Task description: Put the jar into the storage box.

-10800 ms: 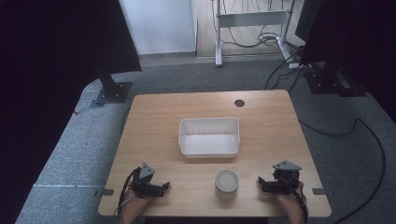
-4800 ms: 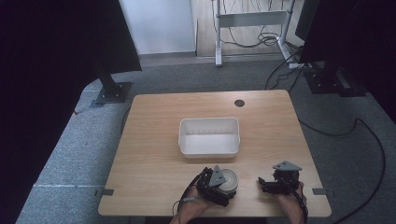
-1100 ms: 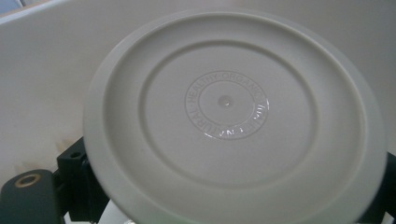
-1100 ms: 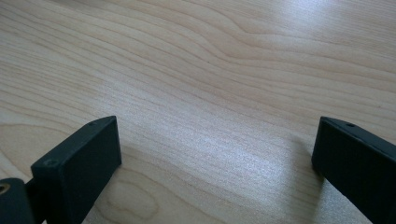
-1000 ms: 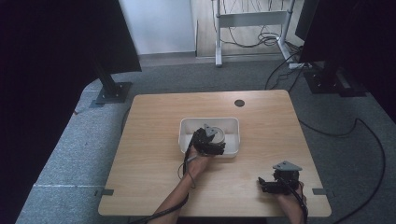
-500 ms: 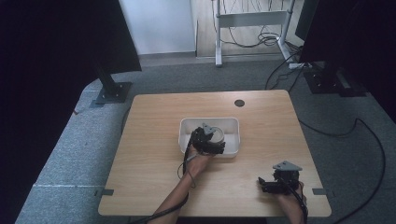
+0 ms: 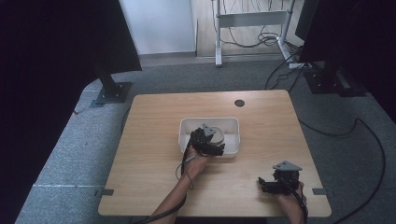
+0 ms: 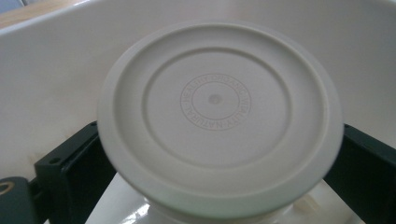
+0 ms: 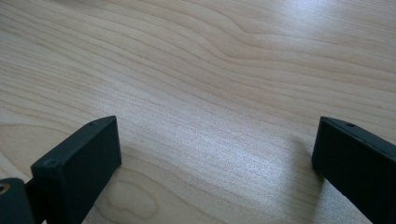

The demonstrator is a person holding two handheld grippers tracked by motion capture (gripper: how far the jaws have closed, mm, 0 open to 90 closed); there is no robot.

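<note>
A round jar [image 8: 219,121] is clamped by the left hand-held gripper [image 7: 208,141] inside the bin [image 7: 232,123]; the right hand-held gripper [image 7: 273,183], jaws apart, is rested on the table [image 7: 154,116].

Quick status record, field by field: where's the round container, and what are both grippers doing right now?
container: round white lidded container, inside the white bin
left gripper: over the bin, jaws against the container's two sides
right gripper: jaws apart, nothing between them, low over the wooden table near its front right corner
contact with bin floor: cannot tell
</note>
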